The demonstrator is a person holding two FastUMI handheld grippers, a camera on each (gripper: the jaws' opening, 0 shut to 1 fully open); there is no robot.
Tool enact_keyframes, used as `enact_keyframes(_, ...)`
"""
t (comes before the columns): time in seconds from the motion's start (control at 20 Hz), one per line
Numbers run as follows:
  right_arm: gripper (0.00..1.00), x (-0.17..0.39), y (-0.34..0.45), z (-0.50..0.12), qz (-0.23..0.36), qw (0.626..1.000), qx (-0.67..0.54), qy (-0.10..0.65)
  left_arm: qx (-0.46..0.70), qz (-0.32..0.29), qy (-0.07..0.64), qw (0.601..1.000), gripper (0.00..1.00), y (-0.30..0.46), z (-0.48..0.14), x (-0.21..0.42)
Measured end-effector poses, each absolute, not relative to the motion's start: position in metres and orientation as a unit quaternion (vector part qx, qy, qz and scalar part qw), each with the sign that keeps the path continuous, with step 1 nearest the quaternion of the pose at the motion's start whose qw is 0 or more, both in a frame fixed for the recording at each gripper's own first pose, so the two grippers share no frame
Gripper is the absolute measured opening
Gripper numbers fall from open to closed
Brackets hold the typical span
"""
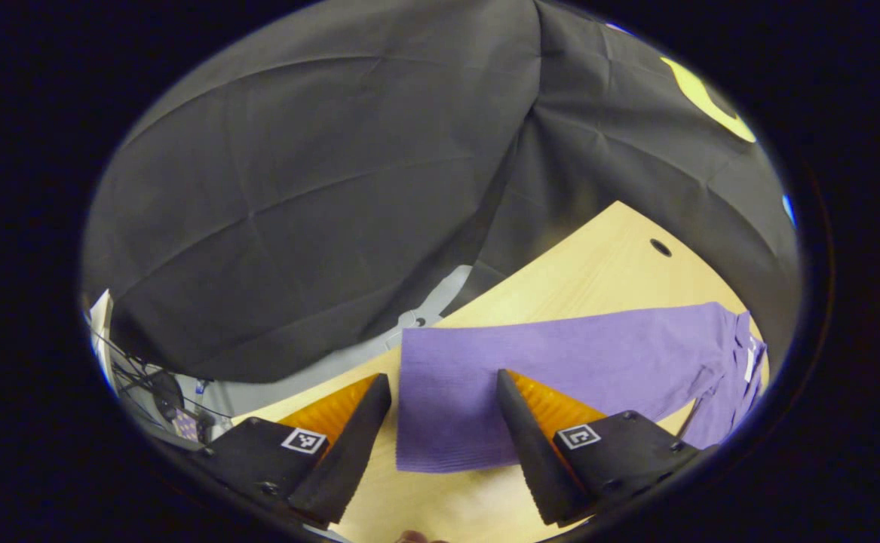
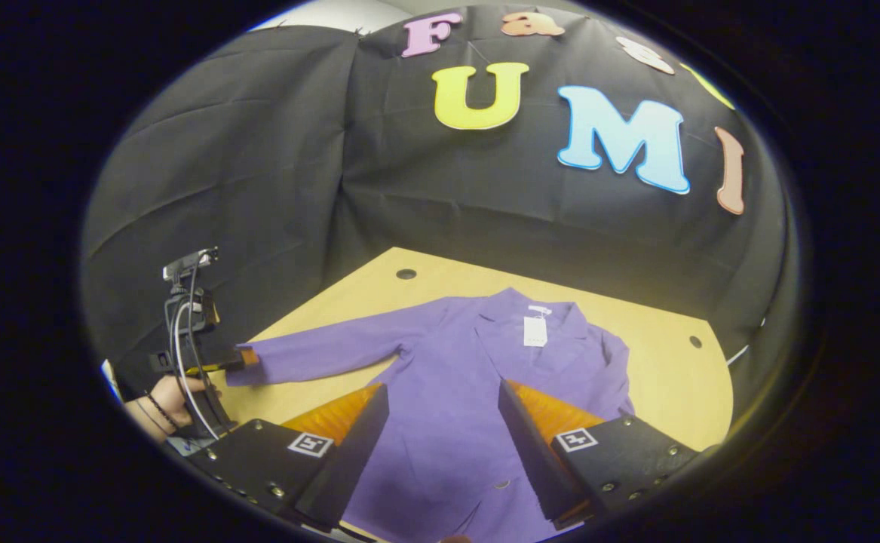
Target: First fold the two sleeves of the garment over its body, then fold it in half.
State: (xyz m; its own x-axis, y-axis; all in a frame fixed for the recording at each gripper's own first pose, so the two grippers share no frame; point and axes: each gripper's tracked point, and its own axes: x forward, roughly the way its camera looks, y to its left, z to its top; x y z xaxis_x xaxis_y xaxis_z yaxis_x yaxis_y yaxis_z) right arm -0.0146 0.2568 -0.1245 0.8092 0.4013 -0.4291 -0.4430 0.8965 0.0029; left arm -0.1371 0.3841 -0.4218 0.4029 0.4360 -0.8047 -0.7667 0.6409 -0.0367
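A purple garment (image 2: 447, 377) lies flat on the wooden bench (image 2: 658, 354), collar at the far side with a white tag (image 2: 535, 330) showing inside the neck, hem toward the near edge. Its left sleeve (image 2: 319, 351) stretches out straight to the left across the bench, not yet folded. On the right side the cloth sits bunched along the body's edge, and whether that sleeve is already turned in cannot be told from here.

In the right gripper view, the left gripper (image 2: 240, 358), held in a hand (image 2: 172, 400) at the bench's left side, sits right at the cuff of the outstretched sleeve; this looks like the start of the first sleeve fold, taking the cuff so the sleeve can be carried over the body. In the left gripper view, the left gripper (image 1: 443, 422) has its fingers spread wide, with the ribbed cuff end (image 1: 447, 445) lying between them on the bench; nothing is pinched yet.

The right gripper (image 2: 443, 430) hovers above the lower front of the garment with its fingers spread apart and holding nothing, probably waiting there to steady the body or take the other side.

The garment lies centred and smoothed, which should keep the folds square.
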Motion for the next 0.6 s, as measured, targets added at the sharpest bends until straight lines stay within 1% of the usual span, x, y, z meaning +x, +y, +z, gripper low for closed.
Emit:
enact_keyframes(0.05, 0.88, -0.014, 0.255, -0.124, 0.222, 0.950, -0.048, 0.214, -0.199, 0.369, 0.406, 0.812, 0.96, 0.385, -0.425, -0.138)
enact_keyframes(0.1, 0.91, -0.014, 0.254, -0.124, 0.221, 0.950, -0.050, 0.215, -0.192, 0.368, 0.410, 0.812, 0.96, 0.384, -0.425, -0.138)
enact_keyframes(0.2, 0.91, -0.014, 0.252, -0.128, 0.222, 0.949, -0.052, 0.219, -0.178, 0.366, 0.416, 0.813, 0.98, 0.383, -0.426, -0.138)
enact_keyframes(0.25, 0.92, -0.015, 0.252, -0.130, 0.223, 0.948, -0.051, 0.221, -0.174, 0.363, 0.414, 0.816, 0.96, 0.383, -0.425, -0.134)
enact_keyframes(0.5, 0.91, -0.014, 0.243, -0.133, 0.220, 0.947, -0.037, 0.232, -0.165, 0.346, 0.406, 0.829, 0.61, 0.369, -0.427, -0.118)
enact_keyframes(0.55, 0.92, -0.014, 0.240, -0.134, 0.218, 0.947, -0.035, 0.234, -0.168, 0.340, 0.403, 0.833, 0.51, 0.365, -0.428, -0.115)
enact_keyframes(0.6, 0.91, -0.013, 0.236, -0.134, 0.216, 0.947, -0.032, 0.236, -0.168, 0.345, 0.400, 0.832, 0.44, 0.363, -0.428, -0.112)
